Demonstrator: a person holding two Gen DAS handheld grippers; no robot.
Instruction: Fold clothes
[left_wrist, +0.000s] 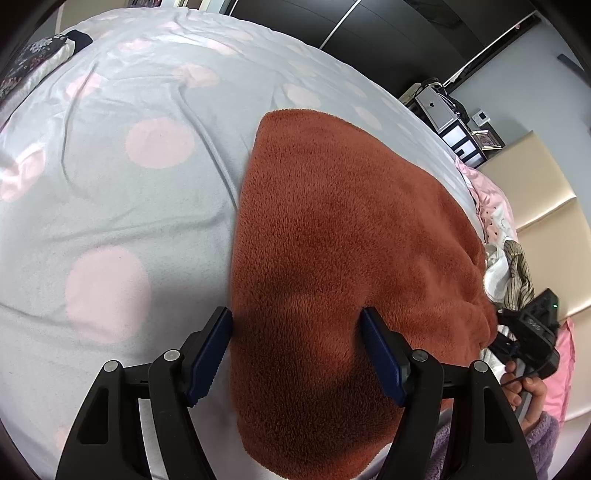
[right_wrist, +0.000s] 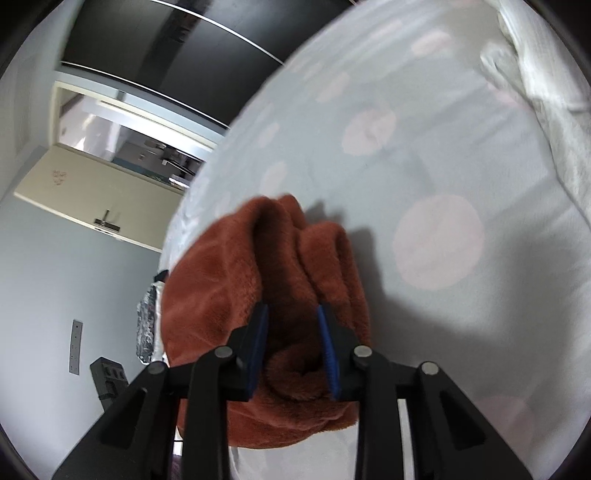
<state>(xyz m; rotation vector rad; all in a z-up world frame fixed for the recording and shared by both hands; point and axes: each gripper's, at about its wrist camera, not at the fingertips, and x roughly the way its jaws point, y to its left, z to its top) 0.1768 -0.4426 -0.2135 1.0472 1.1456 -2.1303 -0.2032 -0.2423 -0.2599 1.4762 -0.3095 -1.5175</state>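
Observation:
A rust-brown fleece garment (left_wrist: 332, 236) lies spread on a pale grey bedsheet with pink dots (left_wrist: 110, 177). My left gripper (left_wrist: 295, 321) is open above the garment's near left part, its left finger over the garment's edge. In the right wrist view, the right gripper (right_wrist: 291, 314) is shut on a bunched fold of the same fleece garment (right_wrist: 280, 258) and holds it lifted above the sheet (right_wrist: 436, 236). The right gripper also shows in the left wrist view (left_wrist: 532, 332) at the garment's right edge, held in a hand.
More clothes (left_wrist: 506, 266) are heaped at the bed's right side by a beige padded headboard (left_wrist: 546, 206). A dark patterned item (left_wrist: 33, 62) lies at the far left. A white quilt (right_wrist: 546, 96) lies at the right. A dark wardrobe (right_wrist: 177, 48) and door stand beyond the bed.

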